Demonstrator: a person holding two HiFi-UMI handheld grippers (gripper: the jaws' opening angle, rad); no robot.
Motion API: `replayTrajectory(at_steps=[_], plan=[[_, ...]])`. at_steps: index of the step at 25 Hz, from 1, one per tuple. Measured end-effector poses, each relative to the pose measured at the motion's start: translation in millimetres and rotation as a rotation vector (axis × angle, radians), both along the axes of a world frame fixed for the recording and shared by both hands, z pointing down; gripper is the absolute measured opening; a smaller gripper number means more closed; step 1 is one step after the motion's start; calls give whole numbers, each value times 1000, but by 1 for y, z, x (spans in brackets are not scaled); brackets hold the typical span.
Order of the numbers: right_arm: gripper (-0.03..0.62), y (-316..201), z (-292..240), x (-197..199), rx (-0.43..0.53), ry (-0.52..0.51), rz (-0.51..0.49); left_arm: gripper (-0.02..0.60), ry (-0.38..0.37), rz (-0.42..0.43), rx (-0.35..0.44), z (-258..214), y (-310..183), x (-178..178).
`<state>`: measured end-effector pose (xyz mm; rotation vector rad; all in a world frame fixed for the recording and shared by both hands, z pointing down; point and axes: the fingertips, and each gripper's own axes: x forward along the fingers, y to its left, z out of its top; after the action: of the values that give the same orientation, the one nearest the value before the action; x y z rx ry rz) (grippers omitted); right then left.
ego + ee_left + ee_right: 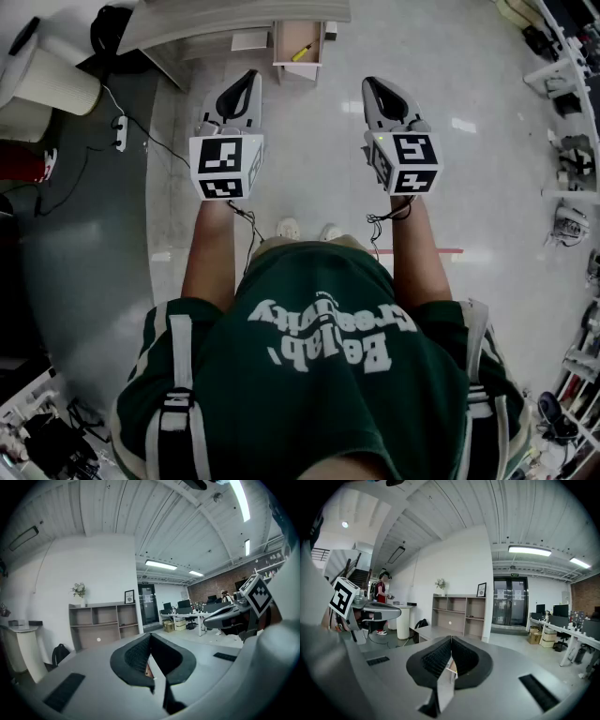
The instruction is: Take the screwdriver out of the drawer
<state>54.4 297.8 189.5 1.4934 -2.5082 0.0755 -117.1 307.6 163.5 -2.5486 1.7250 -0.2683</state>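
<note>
The drawer [278, 42] stands pulled out from the tabletop's [234, 14] near edge, and the yellow-handled screwdriver [302, 52] lies slanted inside it. Both grippers are held side by side over the floor [309, 159], well apart from the drawer. The left gripper's [251, 77] jaws are closed on nothing, and the right gripper's [368, 84] jaws also meet empty. Bare floor lies between the jaws and the drawer front. A power strip [120, 132] with its cable lies to the left.
</note>
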Motion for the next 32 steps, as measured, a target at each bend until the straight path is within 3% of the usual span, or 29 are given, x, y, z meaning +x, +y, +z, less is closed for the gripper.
replayTrajectory(at_steps=[9, 26, 32], plan=[[32, 0, -4, -11, 10, 11, 13, 18, 8, 11, 8, -3, -1, -13], [34, -8, -5, -64, 28, 6, 79, 18, 27, 73, 15, 5, -19, -72], [34, -24, -17, -67, 57, 3, 74, 18, 33, 75, 16, 3, -38, -74]])
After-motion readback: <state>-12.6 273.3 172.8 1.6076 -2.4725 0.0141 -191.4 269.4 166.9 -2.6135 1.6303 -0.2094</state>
